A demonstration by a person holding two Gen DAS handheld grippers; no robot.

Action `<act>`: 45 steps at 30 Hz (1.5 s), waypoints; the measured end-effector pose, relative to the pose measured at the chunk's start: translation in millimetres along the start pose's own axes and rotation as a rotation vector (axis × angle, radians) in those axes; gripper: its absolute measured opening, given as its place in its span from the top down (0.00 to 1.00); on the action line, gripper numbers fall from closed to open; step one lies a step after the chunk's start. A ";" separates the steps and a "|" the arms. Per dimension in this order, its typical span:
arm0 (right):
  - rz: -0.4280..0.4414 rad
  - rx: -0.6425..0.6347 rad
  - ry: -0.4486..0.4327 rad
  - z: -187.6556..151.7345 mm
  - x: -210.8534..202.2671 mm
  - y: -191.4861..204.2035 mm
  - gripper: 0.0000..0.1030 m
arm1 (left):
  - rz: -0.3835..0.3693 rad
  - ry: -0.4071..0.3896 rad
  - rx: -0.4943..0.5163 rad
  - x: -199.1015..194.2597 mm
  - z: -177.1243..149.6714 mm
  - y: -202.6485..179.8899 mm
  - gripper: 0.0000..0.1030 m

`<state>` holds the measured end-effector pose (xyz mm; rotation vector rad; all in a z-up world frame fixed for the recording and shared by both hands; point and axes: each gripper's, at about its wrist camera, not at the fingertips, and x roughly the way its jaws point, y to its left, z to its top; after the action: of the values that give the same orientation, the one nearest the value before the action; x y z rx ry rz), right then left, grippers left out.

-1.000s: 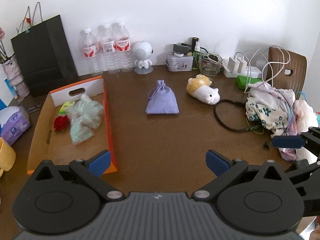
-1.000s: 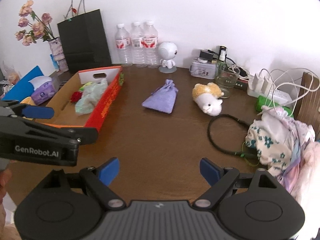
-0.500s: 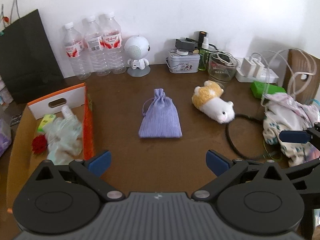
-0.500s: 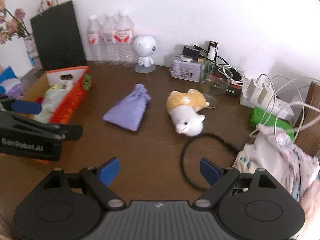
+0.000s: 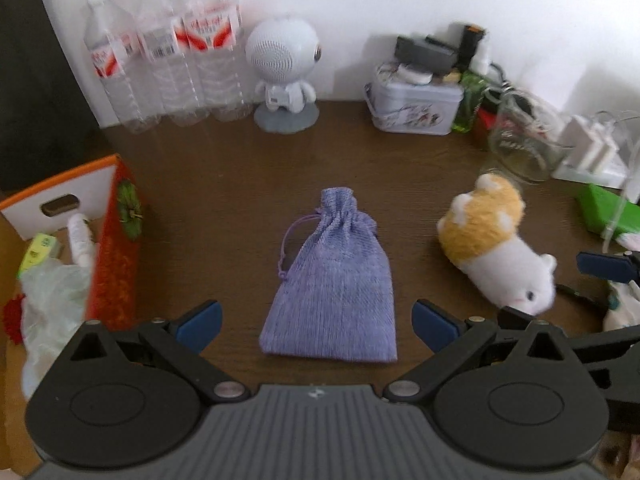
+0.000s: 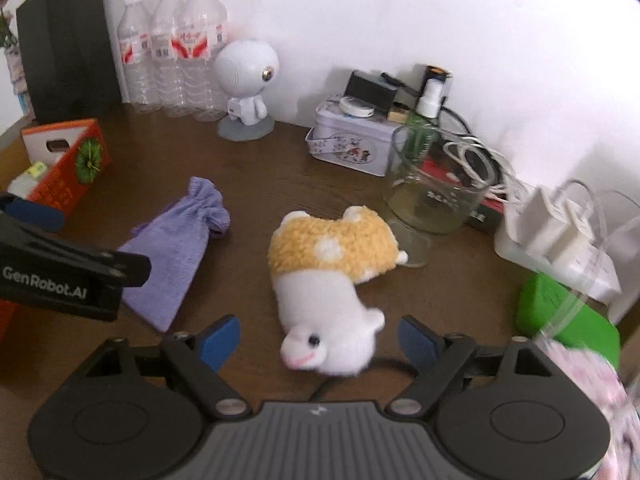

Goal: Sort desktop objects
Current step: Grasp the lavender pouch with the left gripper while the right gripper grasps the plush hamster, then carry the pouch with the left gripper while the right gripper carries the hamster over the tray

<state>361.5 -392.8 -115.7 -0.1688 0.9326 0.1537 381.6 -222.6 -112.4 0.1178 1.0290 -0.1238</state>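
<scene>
A purple drawstring pouch (image 5: 334,280) lies flat on the brown table, its bottom edge between the open jaws of my left gripper (image 5: 318,322). It also shows in the right wrist view (image 6: 176,256). A yellow and white plush hamster (image 6: 328,284) lies on its side, its head between the open jaws of my right gripper (image 6: 320,338). It shows at the right in the left wrist view (image 5: 496,248). Neither gripper holds anything. An orange cardboard tray (image 5: 114,248) at the left holds a plastic bag (image 5: 52,292) and small items.
Three water bottles (image 5: 168,52), a white robot figure (image 5: 284,64), a tin box (image 6: 352,140) and a glass cup (image 6: 436,184) line the back wall. A power strip with chargers (image 6: 560,236), a green object (image 6: 564,312), a black cable loop and floral cloth lie right.
Both grippers have moved forward and down toward the table. The left one has closed in on the pouch, the right one on the plush hamster. Both stay open.
</scene>
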 end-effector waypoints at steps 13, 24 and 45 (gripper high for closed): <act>0.085 -0.055 0.019 5.9 43.0 1.7 0.57 | -0.039 0.063 -0.037 46.0 -0.9 2.6 0.50; 0.122 -0.022 -0.001 4.1 27.2 7.8 0.59 | -0.105 0.006 -0.042 20.5 0.7 6.1 0.88; 0.116 -0.048 -0.116 -27.5 -115.3 64.1 0.59 | -0.142 -0.112 -0.039 -114.5 -53.8 28.3 0.89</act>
<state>259.3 -342.7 -43.6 -0.1490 0.8242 0.2906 282.2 -180.9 -40.4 0.0019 0.9266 -0.2362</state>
